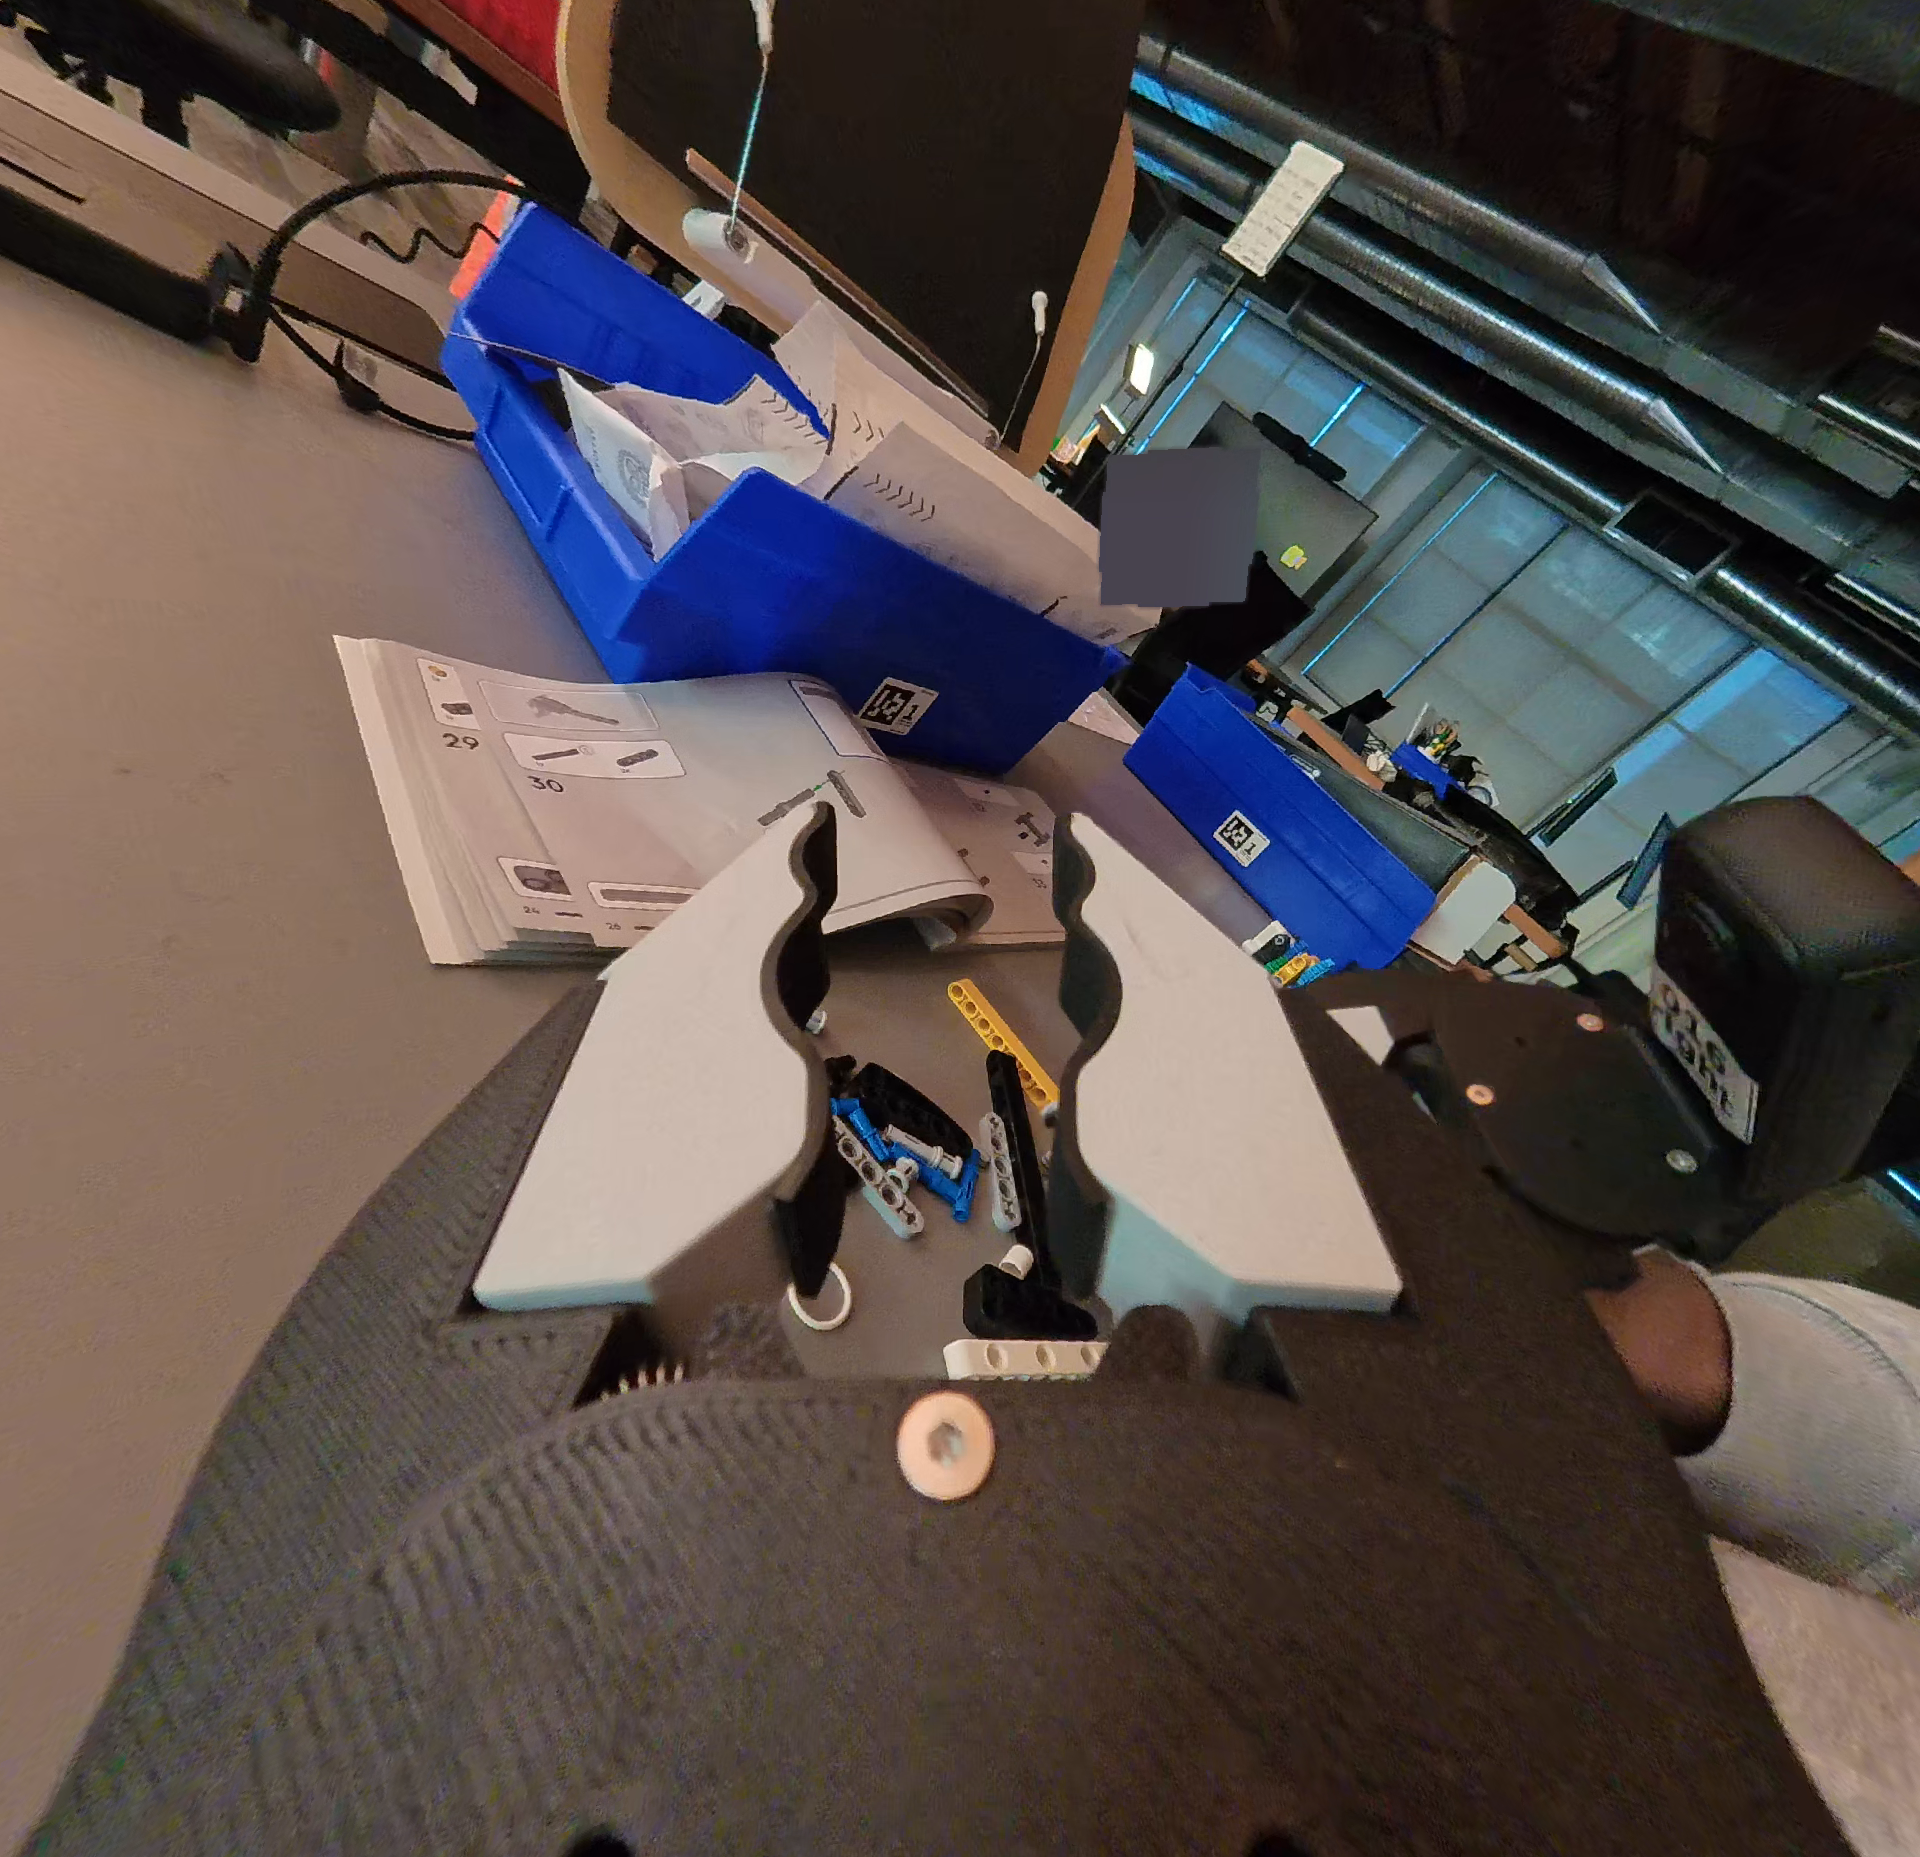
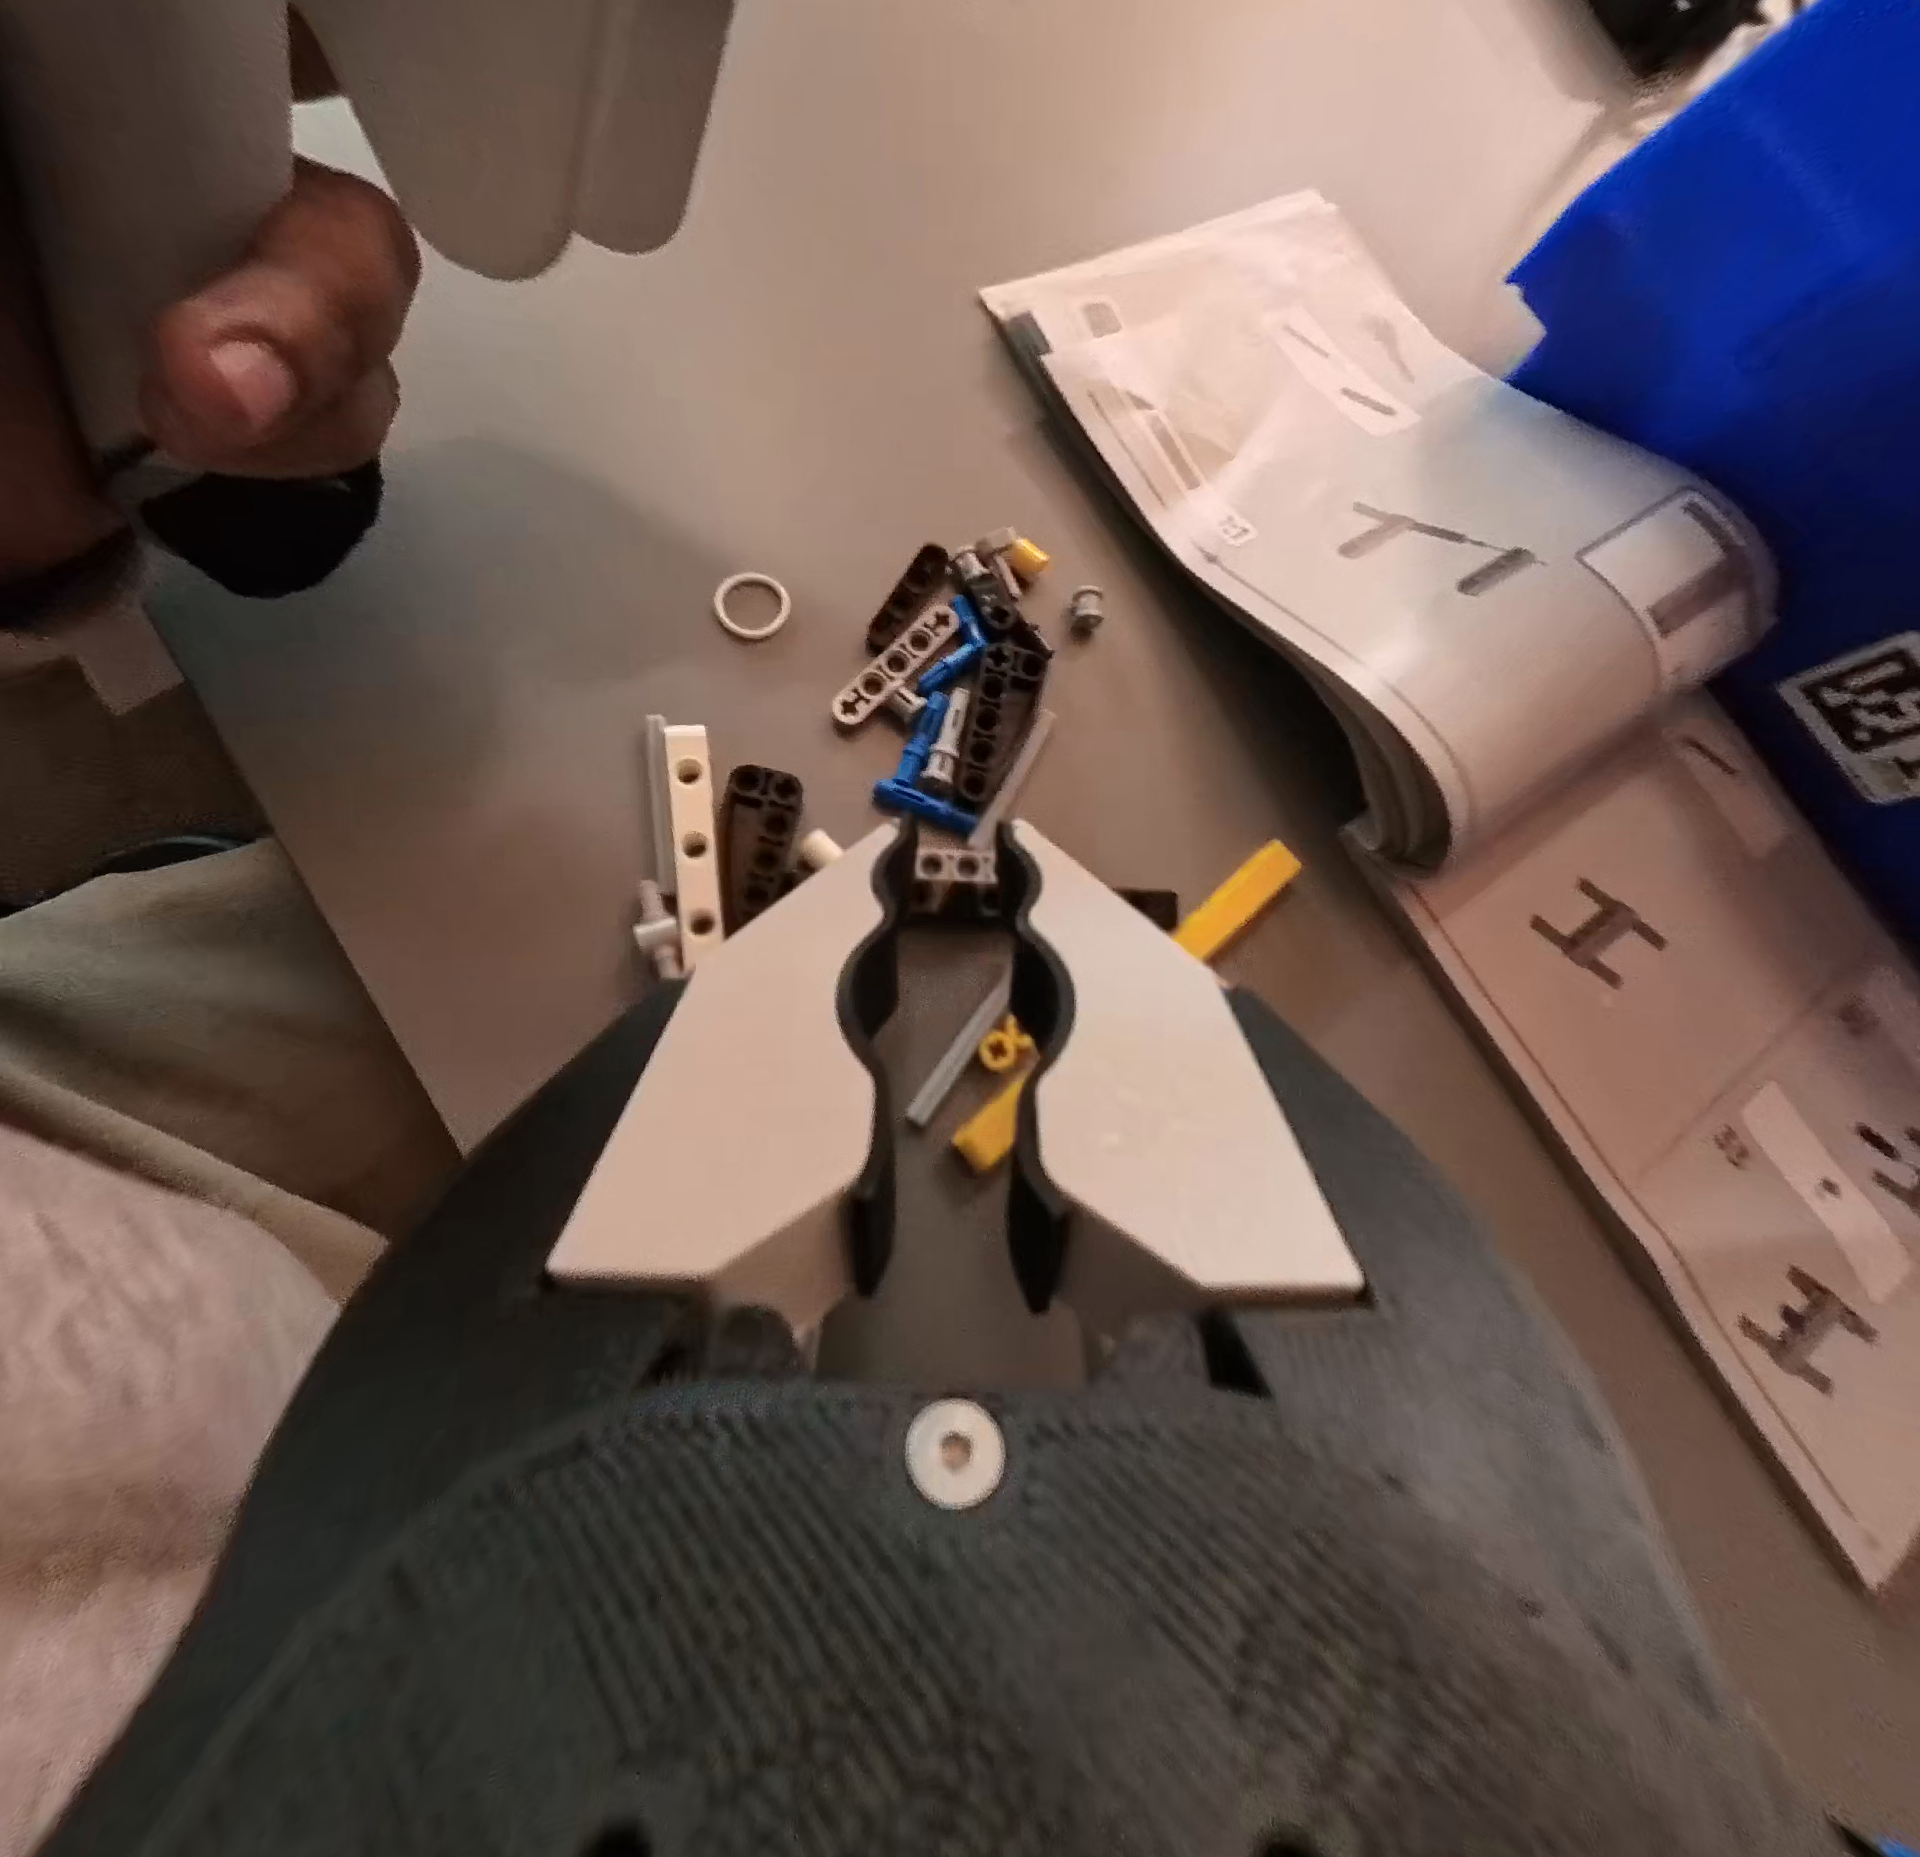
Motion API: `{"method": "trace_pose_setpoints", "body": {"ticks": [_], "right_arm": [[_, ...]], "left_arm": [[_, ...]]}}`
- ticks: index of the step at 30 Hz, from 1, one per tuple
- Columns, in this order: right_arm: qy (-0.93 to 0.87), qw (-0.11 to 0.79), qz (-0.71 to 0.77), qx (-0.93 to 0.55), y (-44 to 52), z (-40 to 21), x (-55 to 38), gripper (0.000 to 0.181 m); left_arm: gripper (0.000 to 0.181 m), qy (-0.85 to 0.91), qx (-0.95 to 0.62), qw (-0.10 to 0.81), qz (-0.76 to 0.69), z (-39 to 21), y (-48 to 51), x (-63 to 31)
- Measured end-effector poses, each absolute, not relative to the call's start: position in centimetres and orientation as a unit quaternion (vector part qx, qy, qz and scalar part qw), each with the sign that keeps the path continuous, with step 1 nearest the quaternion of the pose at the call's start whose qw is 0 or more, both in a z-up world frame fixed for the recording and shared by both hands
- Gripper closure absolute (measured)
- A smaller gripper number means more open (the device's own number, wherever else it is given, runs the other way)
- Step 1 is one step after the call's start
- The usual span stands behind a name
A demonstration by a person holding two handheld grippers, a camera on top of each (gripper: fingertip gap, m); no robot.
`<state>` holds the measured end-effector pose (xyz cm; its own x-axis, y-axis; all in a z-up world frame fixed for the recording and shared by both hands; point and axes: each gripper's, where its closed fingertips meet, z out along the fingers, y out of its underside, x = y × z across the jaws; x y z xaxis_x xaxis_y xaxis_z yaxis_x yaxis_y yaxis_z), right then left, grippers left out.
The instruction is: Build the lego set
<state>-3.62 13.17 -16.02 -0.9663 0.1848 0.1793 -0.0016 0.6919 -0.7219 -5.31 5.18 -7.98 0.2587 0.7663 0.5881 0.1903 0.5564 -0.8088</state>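
We are pinching a small grey beam crosswise in the right gripper jaws, while the left gripper is hovering wide open above the loose parts mid-bench.

White beam lay half hidden behind left gripper body. Yellow beam ran under right finger. Blue bin was cut by frame edge; booklet blurred.

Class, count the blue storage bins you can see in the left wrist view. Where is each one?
2. A large blue bin stuffed with paper sits behind the open instruction booklet; a smaller blue bin sits to its right. Others may be hidden.
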Motion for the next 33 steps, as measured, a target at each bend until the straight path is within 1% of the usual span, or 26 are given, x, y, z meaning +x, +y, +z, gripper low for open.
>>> {"method": "trace_pose_setpoints", "body": {"ticks": [1,4,7,10,12,17,19,22,25,33], "right_arm": [[-0.911,0.119,0.391,-0.056,13.6,-15.8,-3.8,0.167],[-0.909,0.097,0.402,-0.061,14.7,-15.3,-3.2,0.167],[-0.907,0.056,0.416,-0.035,15.1,-15.3,-0.7,0.167],[-0.911,0.046,0.41,-0.004,15.3,-16.1,1.3,0.174],[-0.913,0.054,0.404,0.005,15.1,-16.5,1.9,0.17],[-0.914,0.094,0.395,0.03,14.3,-17.1,1.7,0.148],[-0.913,0.106,0.393,0.038,13.9,-17.3,1.5,0.149],[-0.913,0.13,0.382,0.059,13.6,-17.6,0.9,0.157],[-0.916,0.134,0.372,0.074,13.5,-17.8,0.6,0.164],[-0.914,0.134,0.375,0.082,12.8,-17.6,0.2,0.162]], "left_arm": [[0.141,-0.57,-0.419,0.674,0.214,-8.0,5.1,-5.3],[0.141,-0.57,-0.418,0.675,0.213,-7.9,5.2,-5.3],[0.141,-0.569,-0.419,0.675,0.212,-7.9,5.3,-5.3],[0.141,-0.569,-0.42,0.675,0.211,-7.9,5.4,-5.3],[0.141,-0.568,-0.42,0.676,0.21,-7.9,5.5,-5.3],[0.142,-0.566,-0.419,0.676,0.218,-7.7,5.4,-5.2],[0.143,-0.566,-0.418,0.676,0.217,-7.7,5.4,-5.2],[0.142,-0.566,-0.418,0.677,0.216,-7.7,5.4,-5.2],[0.142,-0.566,-0.418,0.677,0.216,-7.7,5.4,-5.2],[0.142,-0.567,-0.418,0.677,0.214,-7.7,5.4,-5.3]]}}
